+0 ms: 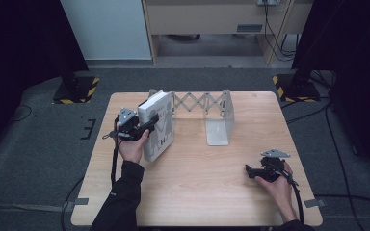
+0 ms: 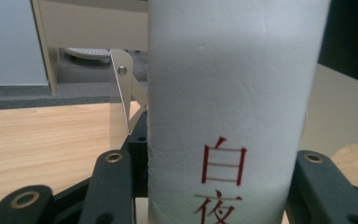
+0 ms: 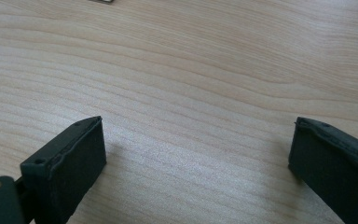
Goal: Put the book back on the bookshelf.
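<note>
High view shows a thick white book (image 1: 157,126) standing upright on its bottom edge at about ten o'clock on the wooden table (image 1: 197,192), its far end against the left plate of an expanding metal book rack (image 1: 207,110). The left gripper (image 1: 150,124) clasps it across the spine, likely to keep it vertical while it is steered into the rack. In the left gripper view the white spine, with red characters (image 2: 223,161), sits squeezed between the two black jaws, and the rack's end plate (image 2: 122,91) stands just behind at eleven o'clock, so the slot looks close. At four o'clock on the table the right gripper (image 1: 250,171) rests low, well apart from book and rack, probably waiting its turn. The right gripper view has its jaws spread wide over bare wood (image 3: 191,93), nothing between them.
</note>
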The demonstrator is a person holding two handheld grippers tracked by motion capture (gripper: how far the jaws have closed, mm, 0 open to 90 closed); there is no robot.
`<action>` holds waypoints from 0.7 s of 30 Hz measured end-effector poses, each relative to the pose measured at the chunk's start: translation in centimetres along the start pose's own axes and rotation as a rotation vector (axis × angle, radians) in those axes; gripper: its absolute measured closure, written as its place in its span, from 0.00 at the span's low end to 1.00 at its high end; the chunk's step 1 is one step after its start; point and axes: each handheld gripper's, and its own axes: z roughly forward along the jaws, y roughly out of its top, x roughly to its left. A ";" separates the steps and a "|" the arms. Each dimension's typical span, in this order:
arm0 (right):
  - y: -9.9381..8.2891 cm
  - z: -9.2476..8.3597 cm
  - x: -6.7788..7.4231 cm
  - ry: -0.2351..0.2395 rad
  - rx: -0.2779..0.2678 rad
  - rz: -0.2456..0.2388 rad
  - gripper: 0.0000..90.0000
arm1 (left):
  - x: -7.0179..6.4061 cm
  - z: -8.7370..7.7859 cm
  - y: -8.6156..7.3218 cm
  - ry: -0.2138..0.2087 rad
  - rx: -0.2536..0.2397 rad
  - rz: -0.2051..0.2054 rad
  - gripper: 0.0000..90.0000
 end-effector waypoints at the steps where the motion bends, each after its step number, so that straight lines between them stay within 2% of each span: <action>1: 0.0 0.0 0.0 0.000 0.000 0.000 0.05 | -0.1 -0.2 -0.2 0.003 0.003 0.006 0.57; 6: 0.0 0.0 0.0 0.000 0.000 0.000 0.05 | -0.7 -1.2 -1.0 0.007 0.015 0.040 0.57; 12: 0.0 0.0 0.0 0.000 0.000 0.000 0.05 | -1.4 -2.2 -1.8 0.020 0.044 0.063 0.57; 21: 0.0 0.0 0.0 0.000 0.000 0.000 0.05 | -0.9 -3.5 -3.2 0.026 0.064 0.041 0.57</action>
